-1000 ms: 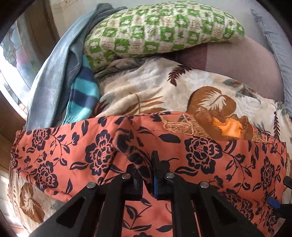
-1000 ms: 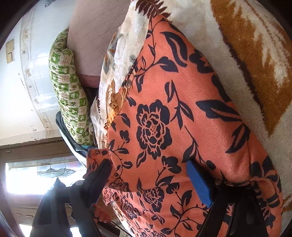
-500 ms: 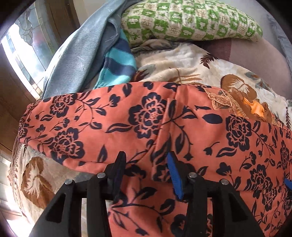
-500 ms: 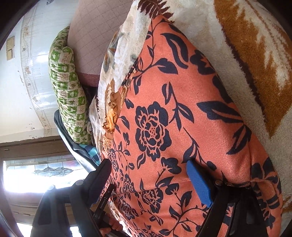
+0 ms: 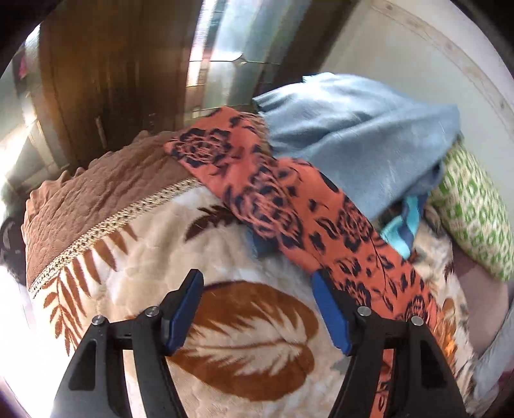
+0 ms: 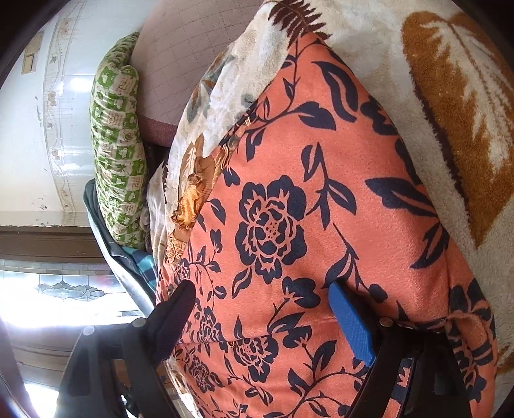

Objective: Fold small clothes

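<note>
The orange floral garment (image 6: 289,209) is spread on the leaf-patterned blanket (image 5: 154,244). The left gripper (image 5: 257,308), jaws just opened, is held empty above it; the right gripper (image 6: 263,308) is wide, apparently ungripped.

1. Left wrist view is smeared with motion blur, so the flower print on the orange cloth (image 5: 289,199) is mush there.
2. Under its edge sits a blue something (image 5: 261,246), too blurred to name.
3. The striped teal garment (image 5: 401,225) is mostly buried under the grey-blue cloth (image 5: 353,138).
4. Right wrist view: the orange cloth runs off the bottom edge, and the green patterned pillow (image 6: 117,154) is half hidden behind the blanket (image 6: 369,22).
</note>
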Demonstrator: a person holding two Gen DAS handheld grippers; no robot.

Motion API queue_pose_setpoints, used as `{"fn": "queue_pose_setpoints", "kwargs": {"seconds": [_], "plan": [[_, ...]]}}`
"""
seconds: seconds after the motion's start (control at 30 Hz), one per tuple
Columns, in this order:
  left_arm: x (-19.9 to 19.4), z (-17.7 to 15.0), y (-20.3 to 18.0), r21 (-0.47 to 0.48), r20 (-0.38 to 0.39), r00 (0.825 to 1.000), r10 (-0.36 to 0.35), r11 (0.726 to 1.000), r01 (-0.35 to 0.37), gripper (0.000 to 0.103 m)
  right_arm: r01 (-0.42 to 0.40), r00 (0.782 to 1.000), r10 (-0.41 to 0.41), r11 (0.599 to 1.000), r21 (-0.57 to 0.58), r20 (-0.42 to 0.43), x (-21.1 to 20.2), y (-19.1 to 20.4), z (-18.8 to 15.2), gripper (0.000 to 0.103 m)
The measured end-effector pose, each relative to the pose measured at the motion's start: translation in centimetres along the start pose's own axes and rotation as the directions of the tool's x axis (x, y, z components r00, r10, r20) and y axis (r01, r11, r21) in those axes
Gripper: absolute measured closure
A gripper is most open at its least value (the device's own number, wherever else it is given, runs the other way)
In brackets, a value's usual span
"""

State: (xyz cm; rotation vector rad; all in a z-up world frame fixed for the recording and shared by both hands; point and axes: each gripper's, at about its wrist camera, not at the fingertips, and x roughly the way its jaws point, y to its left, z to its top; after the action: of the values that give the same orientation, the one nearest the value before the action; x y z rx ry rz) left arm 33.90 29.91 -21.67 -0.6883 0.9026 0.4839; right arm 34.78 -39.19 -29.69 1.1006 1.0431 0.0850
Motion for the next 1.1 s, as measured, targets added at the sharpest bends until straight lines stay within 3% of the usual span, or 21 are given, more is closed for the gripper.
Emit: {"fn": "queue_pose_setpoints", "kwargs": {"seconds": [0.13, 0.33, 0.47, 0.57, 0.63, 0.77, 0.93, 1.0, 1.1], "plan": [[1.2, 3.4, 3.7, -0.167, 0.003, 1.000, -0.010, 0.986, 0.011, 0.032, 0.074, 0.992, -0.064, 0.993, -0.095, 0.111, -0.3, 2.6, -1.7, 0.015], [3.8, 4.9, 3.3, -0.198, -0.066, 0.995, -0.068, 0.979, 0.054, 0.032, 0.057, 0.983, 0.022, 0.908, -0.415, 0.183, 0.1, 9.1, -4.6, 0.018], [5.1, 4.2, 3.0, -0.259, -0.113, 0.988, -0.110, 0.963, 0.078, 0.032, 0.076, 0.993, -0.025, 0.874, -0.480, 0.112, 3.3, 9.4, -5.2, 0.062], [5.5, 3.8, 3.4, -0.330, -0.118, 0.975, -0.189, 0.934, 0.141, 0.033, 0.116, 0.993, -0.119, 0.871, -0.478, 0.023, 6.5, 7.7, -5.3, 0.067], [5.2, 3.7, 3.3, -0.340, -0.114, 0.970, -0.216, 0.925, 0.166, 0.037, 0.137, 0.990, -0.131, 0.851, -0.507, 0.047, 6.3, 8.0, -5.5, 0.072], [5.4, 4.7, 2.4, -0.325, -0.094, 0.972, -0.216, 0.929, 0.175, 0.041, 0.163, 0.986, -0.161, 0.829, -0.535, 0.051, 6.4, 8.2, -5.9, 0.072], [7.1, 5.3, 1.7, -0.346, -0.118, 0.964, -0.238, 0.920, 0.185, 0.057, 0.211, 0.976, -0.195, 0.782, -0.586, 0.092, 7.0, 9.1, -6.7, 0.072], [6.7, 4.7, 1.8, -0.337, -0.111, 0.970, -0.217, 0.926, 0.169, 0.074, 0.234, 0.971, -0.209, 0.758, -0.608, 0.114, 7.1, 9.4, -7.1, 0.072], [6.1, 4.6, 1.6, -0.326, -0.057, 0.980, -0.191, 0.931, 0.163, 0.091, 0.246, 0.968, -0.217, 0.745, -0.620, 0.123, 7.3, 9.6, -7.3, 0.072]]}}
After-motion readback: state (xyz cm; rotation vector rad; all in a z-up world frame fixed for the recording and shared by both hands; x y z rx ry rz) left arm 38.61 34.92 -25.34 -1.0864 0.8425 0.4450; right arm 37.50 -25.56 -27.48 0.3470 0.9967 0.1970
